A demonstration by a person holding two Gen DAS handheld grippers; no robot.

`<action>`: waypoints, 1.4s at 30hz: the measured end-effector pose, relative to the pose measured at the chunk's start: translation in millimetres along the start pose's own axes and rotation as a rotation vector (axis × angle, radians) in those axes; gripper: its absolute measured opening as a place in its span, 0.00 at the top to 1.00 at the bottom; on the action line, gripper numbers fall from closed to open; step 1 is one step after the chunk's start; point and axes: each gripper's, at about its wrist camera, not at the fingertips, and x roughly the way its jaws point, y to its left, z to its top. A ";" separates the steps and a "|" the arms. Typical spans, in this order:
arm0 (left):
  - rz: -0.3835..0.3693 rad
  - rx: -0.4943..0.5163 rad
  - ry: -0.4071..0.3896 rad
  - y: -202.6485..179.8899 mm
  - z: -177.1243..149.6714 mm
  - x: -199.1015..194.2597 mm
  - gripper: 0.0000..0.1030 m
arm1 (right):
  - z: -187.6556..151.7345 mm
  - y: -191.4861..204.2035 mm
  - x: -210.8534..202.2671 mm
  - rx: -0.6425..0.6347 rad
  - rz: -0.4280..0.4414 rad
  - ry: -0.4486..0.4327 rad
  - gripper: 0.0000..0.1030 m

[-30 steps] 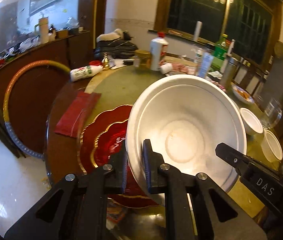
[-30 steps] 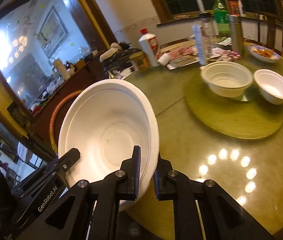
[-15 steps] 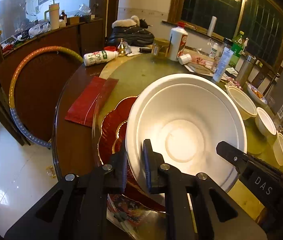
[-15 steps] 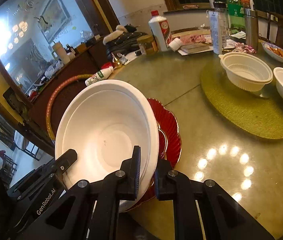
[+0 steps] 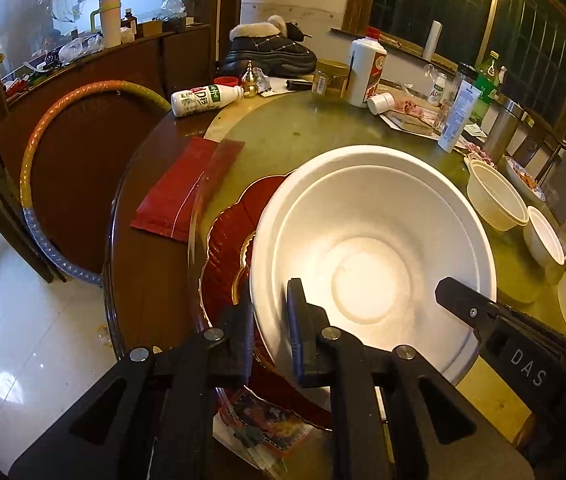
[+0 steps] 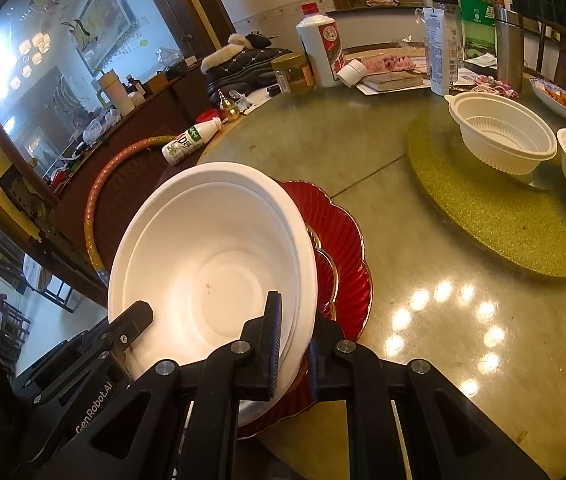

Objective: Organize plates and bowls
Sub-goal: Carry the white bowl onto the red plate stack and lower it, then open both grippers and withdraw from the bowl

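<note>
Over the red plate [image 6: 343, 248]: big white bowl [image 5: 371, 256], probably getting stacked there
Left gripper [image 5: 269, 328]: clamped on near rim
Right gripper [image 6: 295, 340]: clamped on opposite rim, keeps it level

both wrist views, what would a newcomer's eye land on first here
The big white bowl fills the middle, its rim pinched by the left gripper on one side and the right gripper on the other. Just beneath it sits a red plate on the table.
</note>
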 end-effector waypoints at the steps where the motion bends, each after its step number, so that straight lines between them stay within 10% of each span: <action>1: -0.001 -0.002 0.002 0.2 0.0 0.1 0.87 | 0.3 -0.4 0.4 0.001 0.000 0.001 0.89; 21: 0.023 0.001 0.062 -0.9 1.0 12.7 0.86 | 2.9 4.2 8.1 -0.021 -0.028 0.015 0.85; 24: 0.016 -0.029 0.065 3.7 2.4 10.7 0.79 | 3.8 4.8 7.6 -0.023 -0.027 0.019 0.83; 29: 0.006 -0.069 0.005 9.8 5.6 -4.0 0.34 | 5.5 4.2 -6.8 -0.021 -0.027 -0.040 0.52; 42: 0.009 -0.093 -0.118 4.8 13.5 -40.4 0.24 | 10.1 -12.4 -59.1 0.034 0.040 -0.209 0.28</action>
